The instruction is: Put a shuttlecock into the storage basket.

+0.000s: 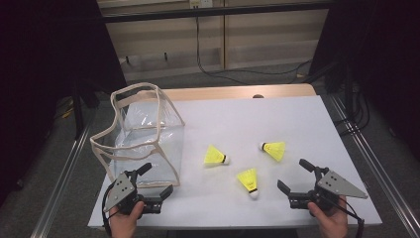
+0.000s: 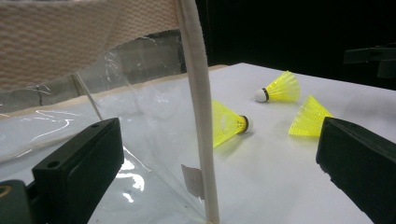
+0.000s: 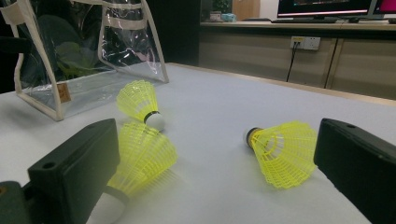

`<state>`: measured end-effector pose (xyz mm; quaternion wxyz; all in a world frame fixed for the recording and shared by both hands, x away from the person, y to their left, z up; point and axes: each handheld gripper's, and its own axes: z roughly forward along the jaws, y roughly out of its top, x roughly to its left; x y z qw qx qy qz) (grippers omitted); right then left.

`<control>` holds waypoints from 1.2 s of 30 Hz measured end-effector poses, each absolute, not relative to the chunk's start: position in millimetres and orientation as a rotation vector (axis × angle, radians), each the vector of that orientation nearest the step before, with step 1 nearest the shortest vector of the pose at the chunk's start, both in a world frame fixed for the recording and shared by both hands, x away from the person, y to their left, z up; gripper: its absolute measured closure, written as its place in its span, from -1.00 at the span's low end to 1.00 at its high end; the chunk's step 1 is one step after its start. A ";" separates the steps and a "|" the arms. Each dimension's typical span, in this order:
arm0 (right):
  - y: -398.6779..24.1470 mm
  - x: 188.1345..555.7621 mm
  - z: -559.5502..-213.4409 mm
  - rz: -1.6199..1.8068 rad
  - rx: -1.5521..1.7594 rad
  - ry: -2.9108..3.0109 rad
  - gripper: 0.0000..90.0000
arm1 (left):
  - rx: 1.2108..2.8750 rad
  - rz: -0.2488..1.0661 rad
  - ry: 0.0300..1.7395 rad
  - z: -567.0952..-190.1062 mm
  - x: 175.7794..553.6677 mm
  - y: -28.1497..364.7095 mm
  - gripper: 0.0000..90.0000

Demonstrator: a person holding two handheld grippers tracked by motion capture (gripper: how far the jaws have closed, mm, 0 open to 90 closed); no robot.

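A clear plastic bag (image 1: 148, 130) with beige trim stands open-topped on the left of the white table (image 1: 277, 119). Three yellow shuttlecocks lie right of it: one by the bag (image 1: 216, 156), one farther right (image 1: 273, 149), one nearest me (image 1: 248, 181). My left gripper (image 1: 155, 180) is open at the bag's near corner. In the left gripper view the corner trim (image 2: 201, 140) rises between the wide jaws without touching the pads. My right gripper (image 1: 294, 176) is open just right of the nearest shuttlecock (image 3: 144, 156), and the right-hand shuttlecock (image 3: 285, 151) lies by its other jaw.
The table's near edge runs just under both hands. Metal rails (image 1: 64, 168) flank the table on each side. Behind the far edge stand wooden cabinets with trailing cables (image 1: 213, 69). Open white surface lies behind the shuttlecocks.
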<state>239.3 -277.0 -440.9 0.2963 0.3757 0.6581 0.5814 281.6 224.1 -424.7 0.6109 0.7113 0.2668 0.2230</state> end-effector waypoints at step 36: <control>-276.4 240.9 -439.9 1.549 0.980 1.749 -0.99 | 1.687 0.418 0.522 -423.6 276.6 197.9 -0.98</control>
